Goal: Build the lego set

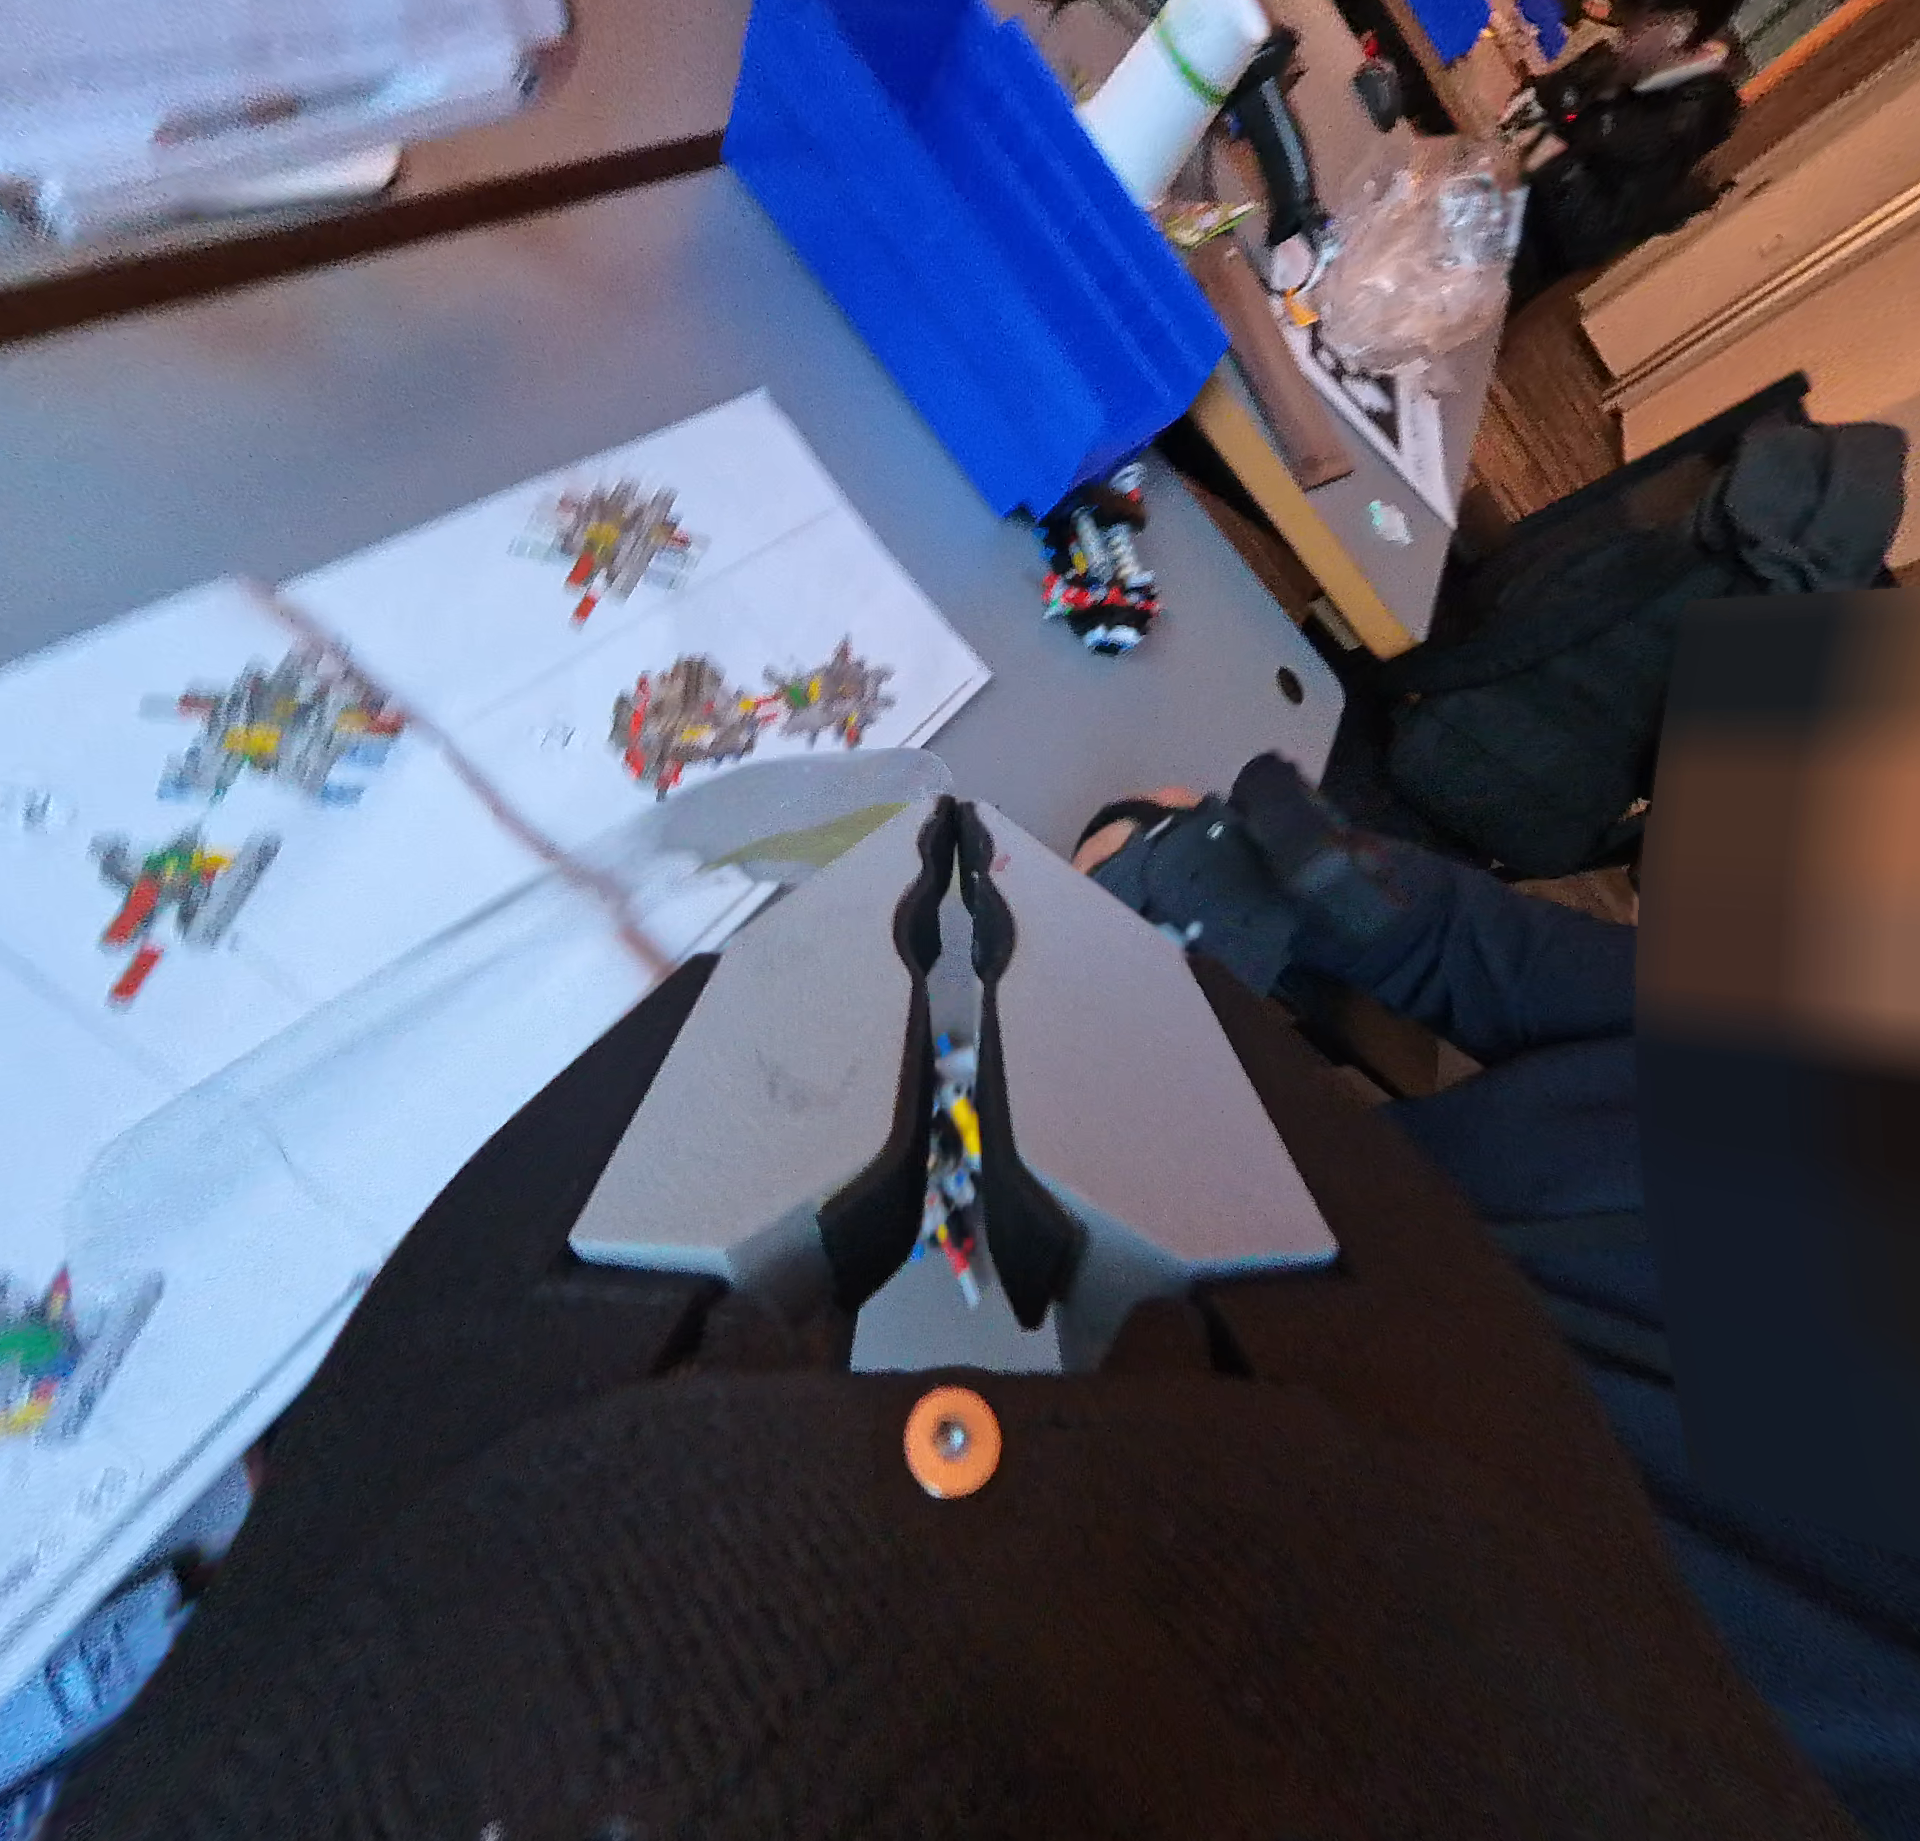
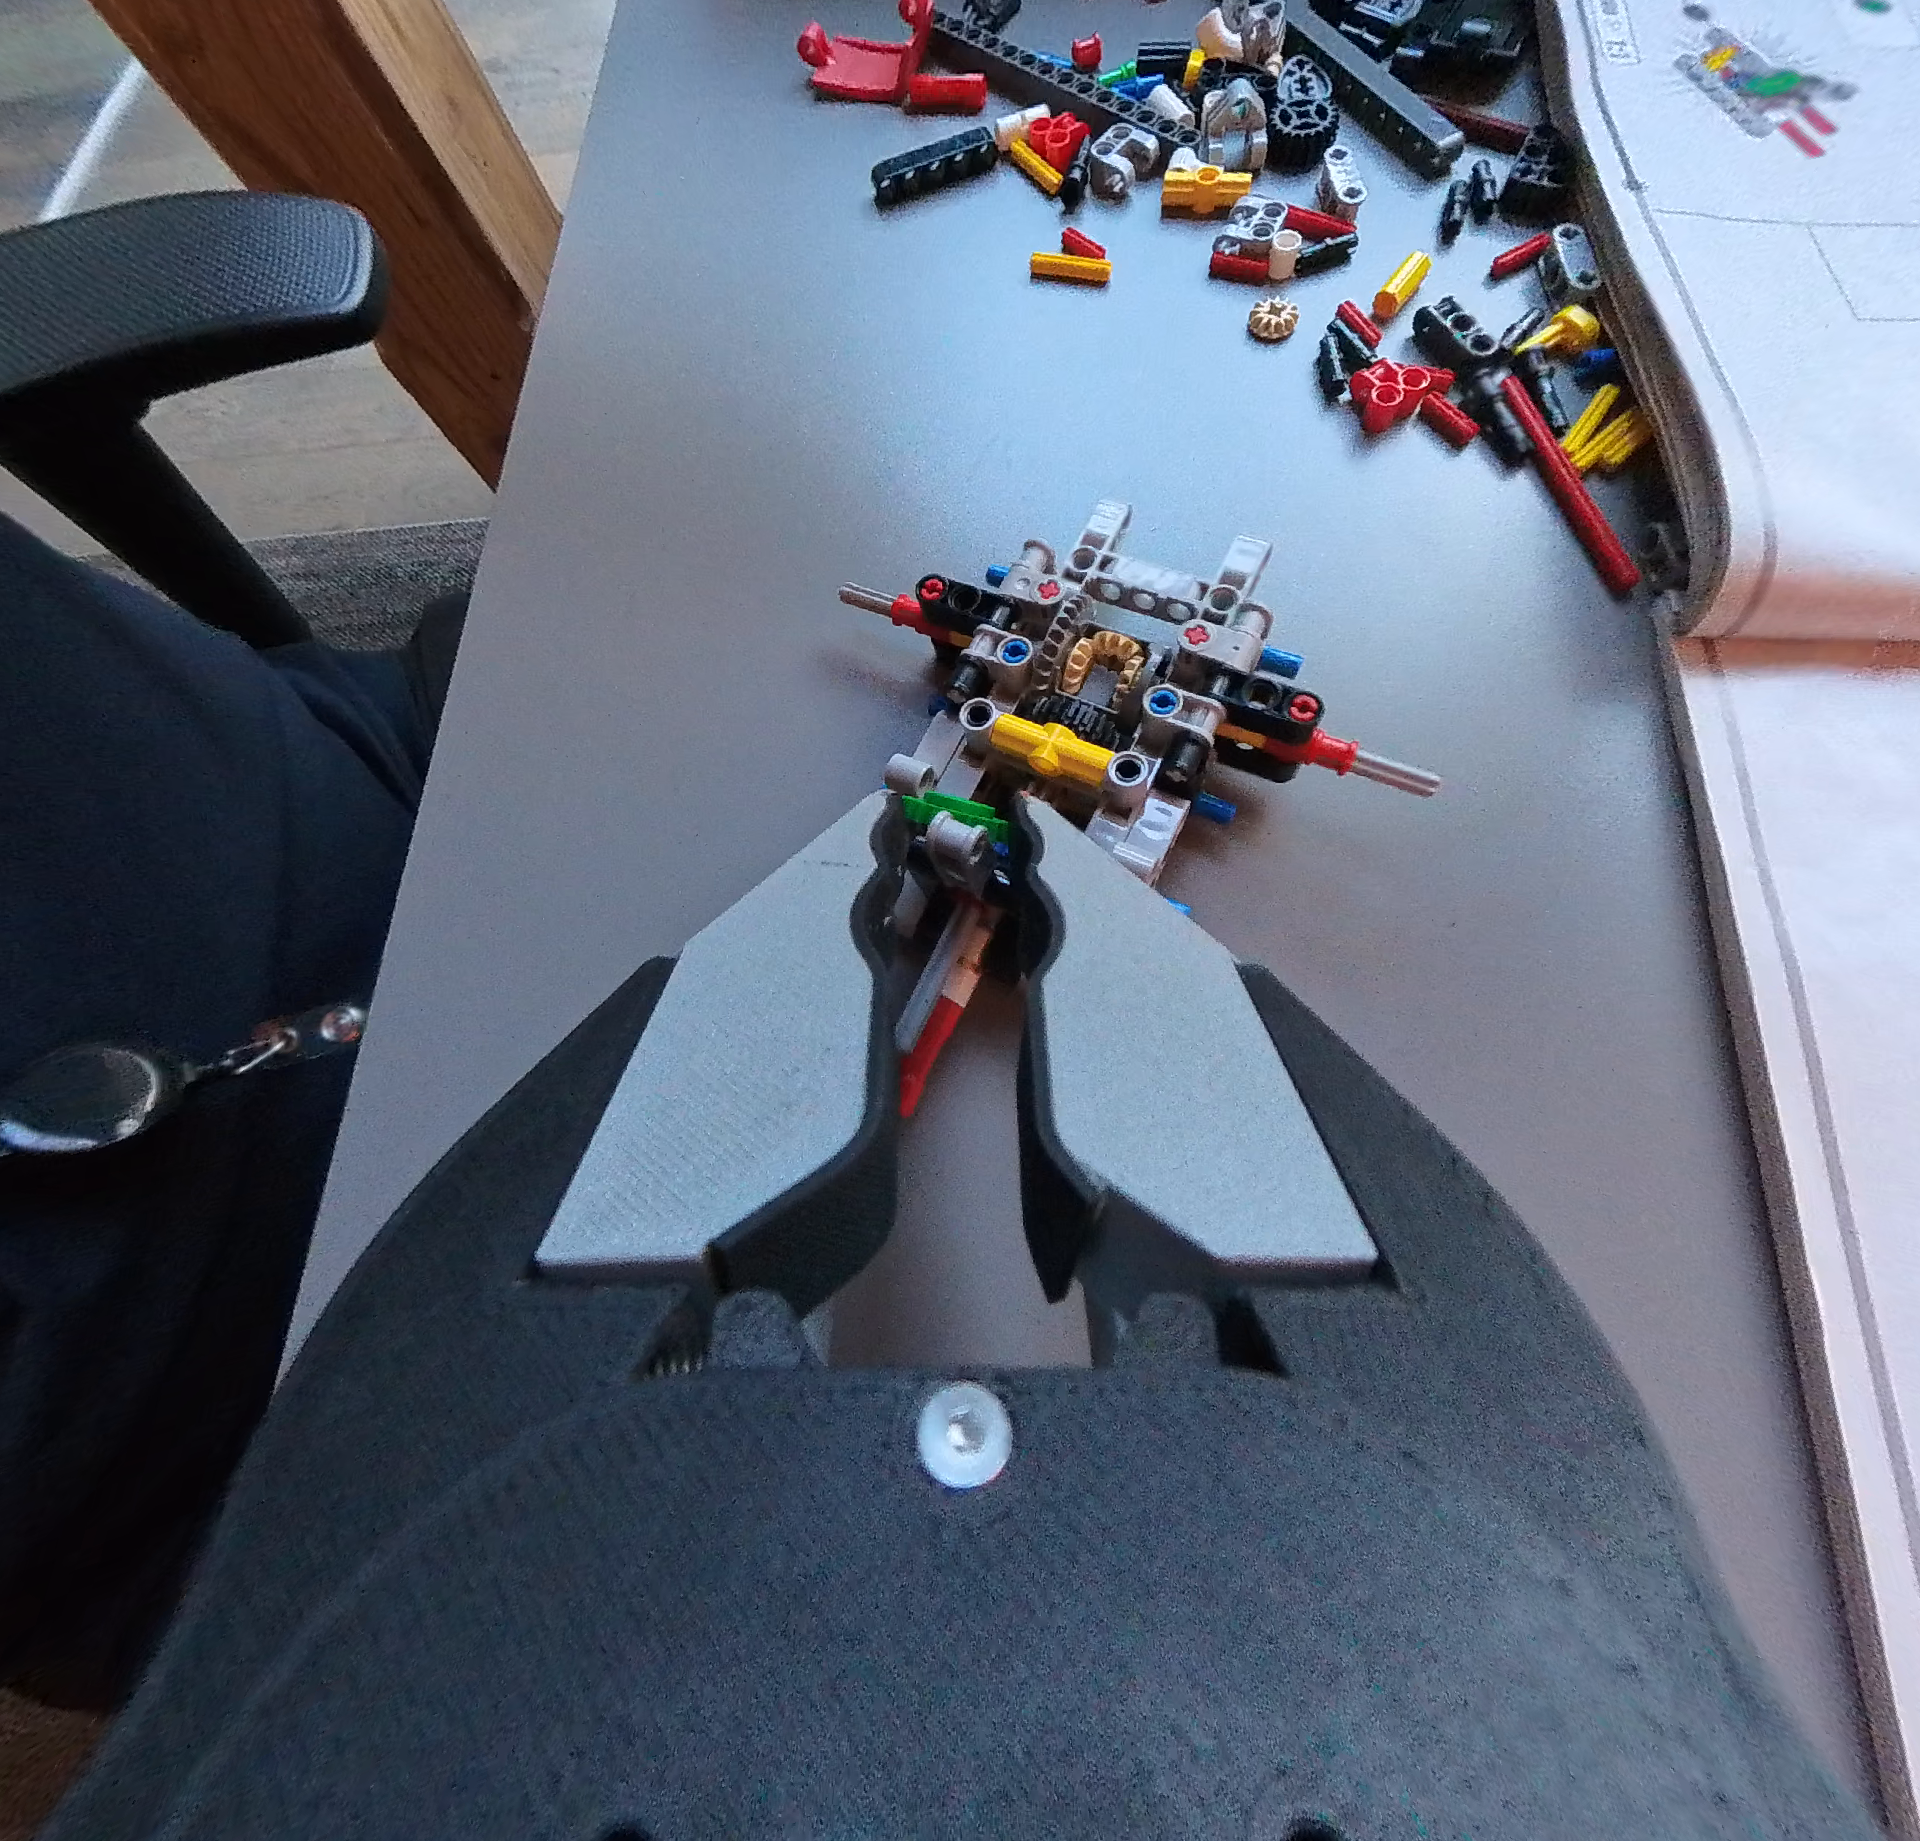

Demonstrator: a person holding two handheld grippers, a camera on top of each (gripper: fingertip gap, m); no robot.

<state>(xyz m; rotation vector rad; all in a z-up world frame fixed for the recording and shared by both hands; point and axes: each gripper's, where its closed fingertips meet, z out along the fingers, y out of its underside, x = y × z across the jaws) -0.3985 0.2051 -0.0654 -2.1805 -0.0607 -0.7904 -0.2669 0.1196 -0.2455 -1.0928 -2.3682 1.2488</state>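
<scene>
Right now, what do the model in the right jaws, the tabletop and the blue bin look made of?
Model: hard moulded plastic, glossy, in mixed colours with pin holes and gears; the right gripper clamps its near end. Tabletop: smooth matt grey, probably laminate, with soft reflections. Blue bin: likely rigid plastic, uniform colour with stepped walls, though blurred.

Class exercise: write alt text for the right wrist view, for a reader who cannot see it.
The right gripper is clamped on the near end of a multicoloured toy-brick assembly resting on a grey table. Loose bricks lie scattered farther back, beside an open instruction booklet.
</scene>
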